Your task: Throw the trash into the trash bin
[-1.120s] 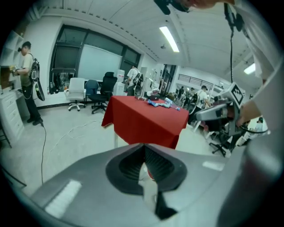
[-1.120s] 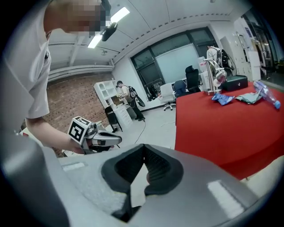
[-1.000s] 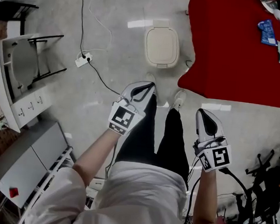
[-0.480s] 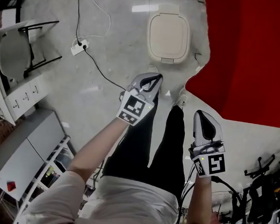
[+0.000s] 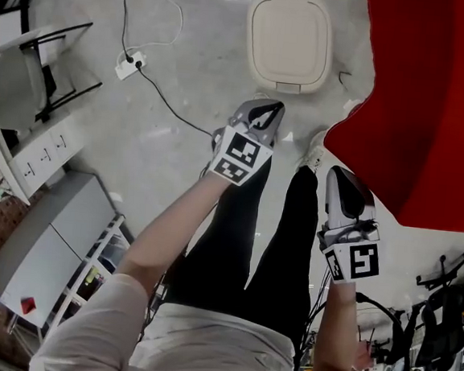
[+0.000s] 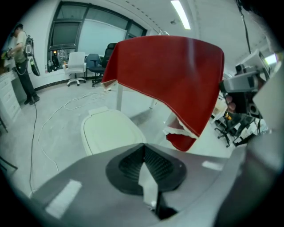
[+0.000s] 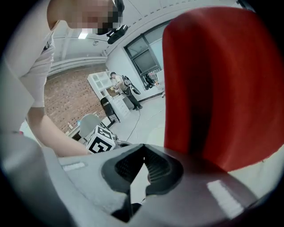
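One bin [image 5: 288, 42], lid down, one red surface [image 5: 433, 101] right of it, and nearer, left tongs [image 5: 269, 110] and right tongs [image 5: 340, 176], both pinched together, empty

- trash bin [image 5: 287, 40]: cream plastic, rounded-rectangular; lid shut, lying flat
- pose: upright on the grey floor [image 5: 177, 79]
- place: just left of the red tablecloth [image 5: 433, 101]'s hanging edge in the head view; not touching it

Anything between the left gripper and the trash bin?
Nothing visible: only bare floor lies between the left gripper and the trash bin. Its lid is down, covering the opening.
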The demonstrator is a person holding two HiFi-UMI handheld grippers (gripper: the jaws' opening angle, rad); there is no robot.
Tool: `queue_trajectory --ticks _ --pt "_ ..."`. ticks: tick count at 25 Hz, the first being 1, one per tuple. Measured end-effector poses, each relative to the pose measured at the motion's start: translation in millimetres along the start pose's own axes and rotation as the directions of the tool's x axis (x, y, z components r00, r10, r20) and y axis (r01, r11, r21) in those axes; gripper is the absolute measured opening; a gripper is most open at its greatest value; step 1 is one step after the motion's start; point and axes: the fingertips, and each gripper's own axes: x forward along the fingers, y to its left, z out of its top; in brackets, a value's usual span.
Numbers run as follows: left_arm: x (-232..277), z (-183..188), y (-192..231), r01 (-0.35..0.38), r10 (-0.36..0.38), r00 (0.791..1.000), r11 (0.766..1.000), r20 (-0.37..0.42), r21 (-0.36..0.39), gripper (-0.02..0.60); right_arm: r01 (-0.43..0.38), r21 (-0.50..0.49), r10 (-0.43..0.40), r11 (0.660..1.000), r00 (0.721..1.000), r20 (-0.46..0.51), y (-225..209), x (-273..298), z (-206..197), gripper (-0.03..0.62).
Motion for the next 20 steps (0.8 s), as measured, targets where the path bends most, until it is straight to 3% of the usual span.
queue_trajectory --ticks 9,20 --pt "52 -47 14 -0.011 0.008 0.995 1.000 -0.095 -0.029 0.003 -0.002 -0.012 0.001 1.000 0.999 -0.038 -2 34 -38 0.000" --pt "87 -92 27 -0.042 0.028 0.974 0.997 -0.226 -0.058 0.003 0.002 0.025 -0.001 1.000 0.999 -0.053 -6 45 -55 0.000"
